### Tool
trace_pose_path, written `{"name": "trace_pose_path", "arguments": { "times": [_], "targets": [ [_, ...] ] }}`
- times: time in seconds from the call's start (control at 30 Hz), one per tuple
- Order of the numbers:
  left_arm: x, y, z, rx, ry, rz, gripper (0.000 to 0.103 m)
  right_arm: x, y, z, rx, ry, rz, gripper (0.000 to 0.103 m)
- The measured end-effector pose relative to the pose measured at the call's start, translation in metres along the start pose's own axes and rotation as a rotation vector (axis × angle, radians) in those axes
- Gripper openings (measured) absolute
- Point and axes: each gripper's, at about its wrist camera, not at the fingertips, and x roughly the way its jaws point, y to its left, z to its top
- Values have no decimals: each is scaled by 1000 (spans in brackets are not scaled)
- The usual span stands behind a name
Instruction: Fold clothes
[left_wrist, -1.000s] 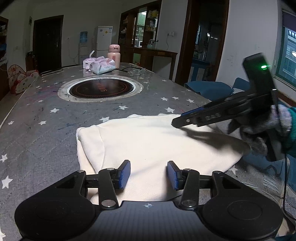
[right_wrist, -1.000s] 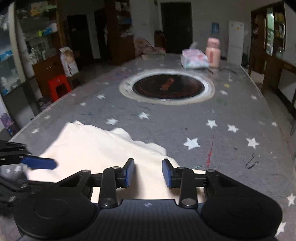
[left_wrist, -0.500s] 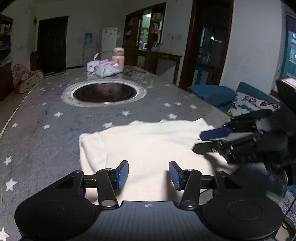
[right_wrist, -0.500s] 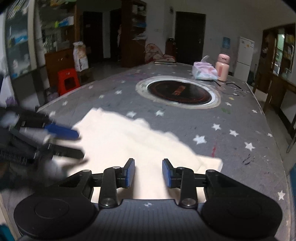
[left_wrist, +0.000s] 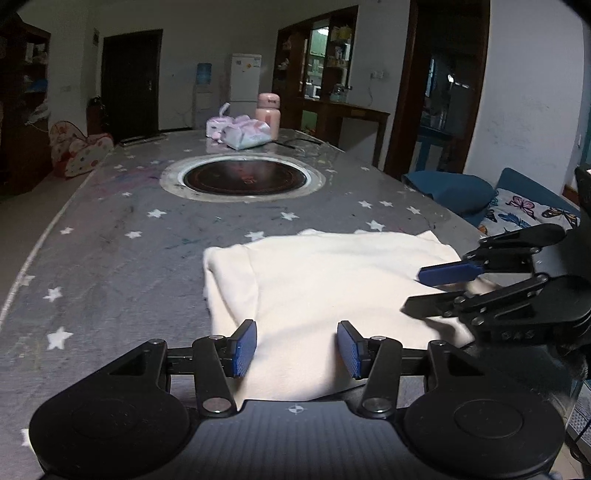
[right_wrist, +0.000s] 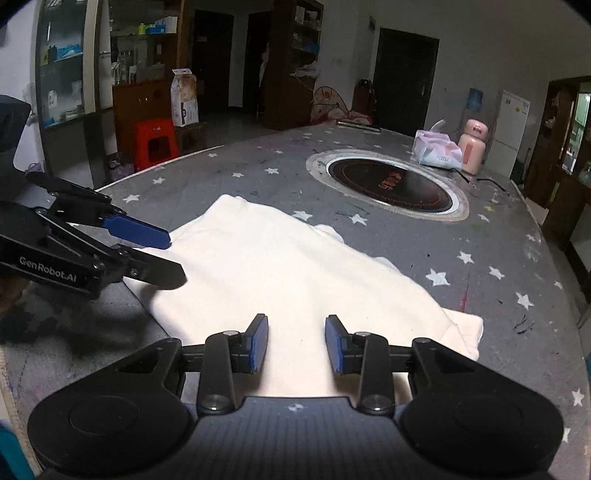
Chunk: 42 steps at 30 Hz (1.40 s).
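**Cream garment lies in a partly folded block between two parted tools**

The grey star-printed tabletop (left_wrist: 110, 236) carries one cream garment (left_wrist: 325, 280) at its near end, well short of the round inset hob (left_wrist: 243, 177) in the middle. The garment lies flat in a roughly rectangular block. From the left wrist view its left side shows a doubled layer with a rounded folded edge, and from the right wrist view a lower layer peeks out past the top one at the right corner. So at least one fold seems to be in it already. Whether this block is the finished shape or a halfway stage that wants another fold, the pictures do not settle; it fits both.

The cloth looks soft and thickish, plain, with no print showing. Its top face is smooth; the far edge is slightly wavy and the layers are not squarely matched.

The left tool (left_wrist: 295, 345) hovers over the near edge with its blue pads spread, holding nothing. The right tool (right_wrist: 295, 343) sits at the garment's other side, likewise parted and empty, its pads over the cloth.

A tissue pack and a pink flask stand far off beyond the hob.
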Motion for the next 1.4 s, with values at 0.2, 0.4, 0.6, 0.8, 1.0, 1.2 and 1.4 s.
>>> {"name": "trace_pose_path", "arguments": {
  "times": [0.2,0.4,0.6,0.8,1.0,1.2,1.4],
  "targets": [
    [4,17,-12,-86,43,29,59,-14,7,-6,6,-15,11,44],
    [0,19,-11,-113,45,35,64,-15,11,-15,13,-27,5,62],
    [0,20,-9,-156,65,44,75,-16,10,-20,29,-25,10,72],
    [-4,16,-4,-168,67,72,94,-24,12,-19,45,-66,8,87],
    [-8,12,1,-174,49,83,103,-36,13,-19,53,-108,-26,102],
    [-10,9,2,-188,52,89,103,-45,12,-21,87,-120,-28,103],
    [-15,4,2,-172,31,120,103,-46,7,-26,160,-100,-5,103]
  ]
}}
